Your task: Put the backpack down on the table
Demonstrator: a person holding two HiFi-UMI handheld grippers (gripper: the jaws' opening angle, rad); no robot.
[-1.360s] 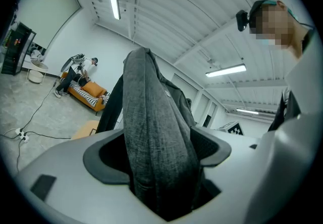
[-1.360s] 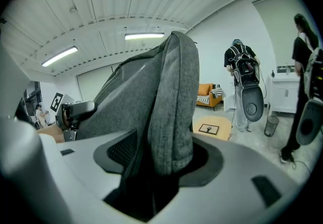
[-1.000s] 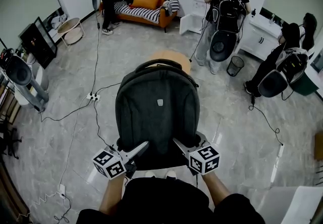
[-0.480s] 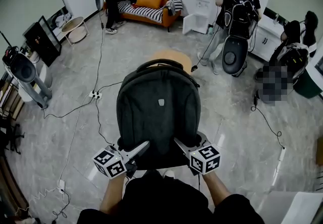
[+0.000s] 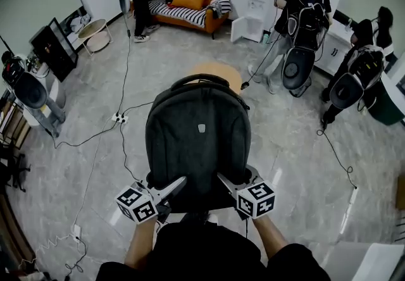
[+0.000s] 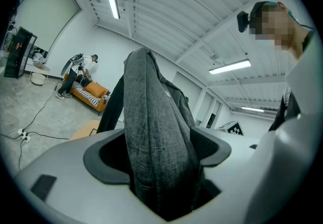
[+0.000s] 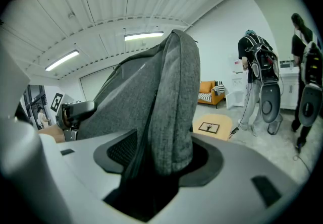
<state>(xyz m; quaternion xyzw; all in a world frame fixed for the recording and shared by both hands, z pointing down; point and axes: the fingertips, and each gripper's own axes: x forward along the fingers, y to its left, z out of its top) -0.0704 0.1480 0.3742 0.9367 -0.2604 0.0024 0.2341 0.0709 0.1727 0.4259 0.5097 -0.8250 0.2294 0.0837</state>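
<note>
Left hand-held gripper point(image 5: 179, 183) and right hand-held gripper point(image 5: 223, 180) are each clamped on a lower side edge of the dark grey backpack point(image 5: 197, 140). In both gripper views thick grey fabric fills the gap between the jaws, which stand fairly wide around it. The backpack is held upright in the air above the tiled floor point(image 5: 297, 147), front panel toward the head camera, carry handle at its far end. Beyond it stands the small round wooden bench point(image 5: 218, 71), mostly hidden behind the top of the backpack; the pack does not touch it. A power strip point(image 5: 118, 120) with a trailing cable point(image 5: 123, 77) lies on the floor to the left. An orange sofa point(image 5: 190, 6) stands by the far wall, and a person point(image 5: 304, 17) wearing a rig stands at the far right. Two bare forearms point(image 5: 142, 245) rise from the bottom edge, and the hand-held grippers angle forward and inward toward each other.
</note>
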